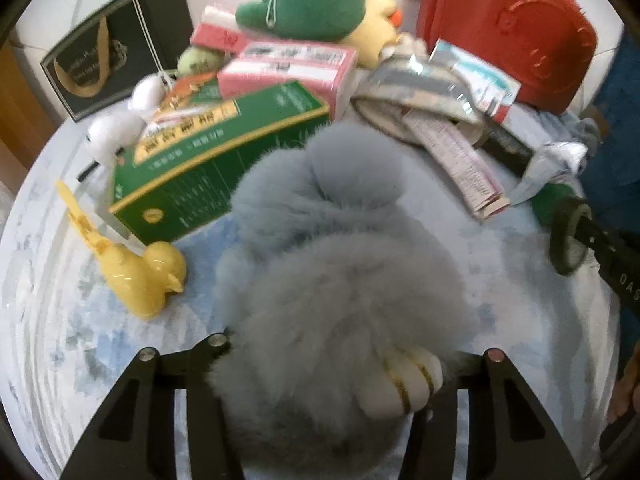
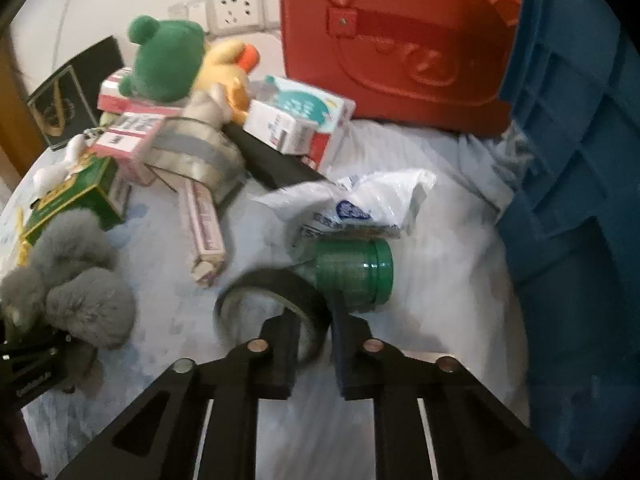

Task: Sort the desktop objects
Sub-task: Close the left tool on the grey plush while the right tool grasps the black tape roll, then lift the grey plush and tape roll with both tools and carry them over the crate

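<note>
My left tongs (image 1: pixel 332 364) hold the grey fur toy (image 1: pixel 340 264) over the tabletop (image 1: pixel 80 320): soft, light, compressible. My right tongs (image 2: pixel 314 344) pinch the black tape roll's (image 2: pixel 276 292) rigid rim beside a green jar (image 2: pixel 356 272).

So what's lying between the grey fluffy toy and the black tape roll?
Nothing: in the right wrist view the pale blue cloth is bare between the grey fluffy toy and the black tape roll.

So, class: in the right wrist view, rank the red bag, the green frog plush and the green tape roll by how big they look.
1. red bag
2. green frog plush
3. green tape roll, though it is nearer the camera
</note>
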